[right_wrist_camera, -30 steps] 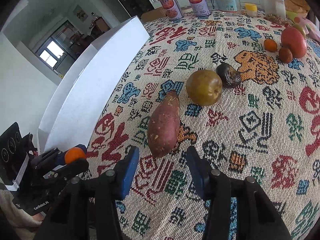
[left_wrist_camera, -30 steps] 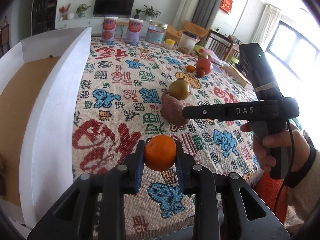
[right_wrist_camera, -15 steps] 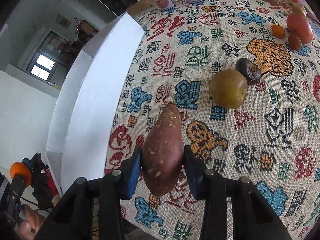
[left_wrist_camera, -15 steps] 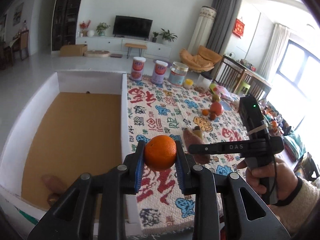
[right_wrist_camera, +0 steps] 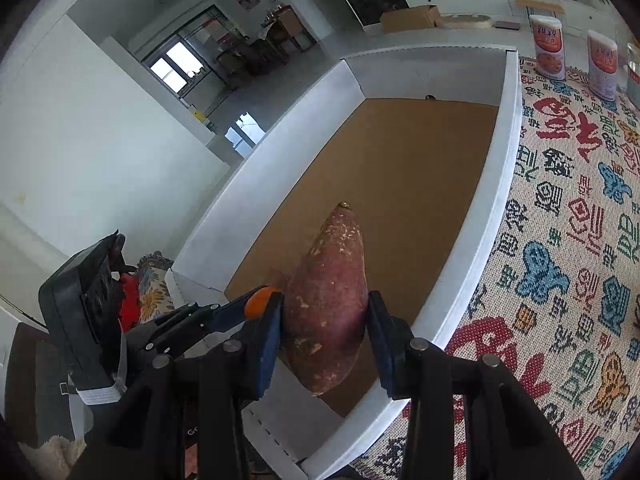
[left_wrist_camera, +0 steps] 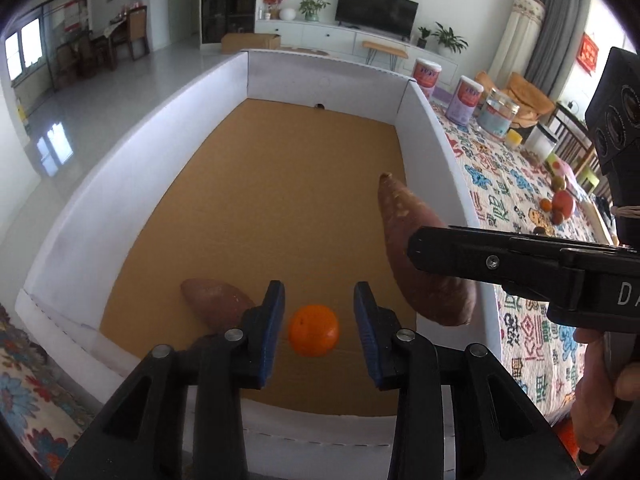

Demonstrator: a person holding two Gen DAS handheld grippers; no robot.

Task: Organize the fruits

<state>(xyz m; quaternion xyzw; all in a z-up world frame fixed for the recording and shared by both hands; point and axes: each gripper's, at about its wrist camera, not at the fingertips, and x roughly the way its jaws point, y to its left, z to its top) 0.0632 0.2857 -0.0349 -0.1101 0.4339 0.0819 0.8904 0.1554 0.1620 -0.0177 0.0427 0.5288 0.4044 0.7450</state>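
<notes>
Left wrist view shows a second sweet potato (left_wrist_camera: 218, 305) lying on the brown floor of the white box (left_wrist_camera: 132, 168), hidden from the right wrist view. Beside it the left gripper (left_wrist_camera: 319, 318) has its fingers spread, with the orange (left_wrist_camera: 313, 335) loose between them. Right gripper (right_wrist_camera: 325, 330) pinches the sweet potato (right_wrist_camera: 328, 304) above the box; its body reads "DA". Farther right, two labelled cans (right_wrist_camera: 549, 47) stand on the patterned cloth (right_wrist_camera: 568, 240), their print unreadable.

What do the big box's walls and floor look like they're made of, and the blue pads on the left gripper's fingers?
Box: likely corrugated cardboard. The walls are matte white, the floor is bare matte brown, and a perforated tear line shows along the near edge in the right wrist view. Blue pads on the left gripper: probably rubber or soft plastic, dull and non-reflective against the glossier black finger frames. Softness cannot be confirmed.
</notes>
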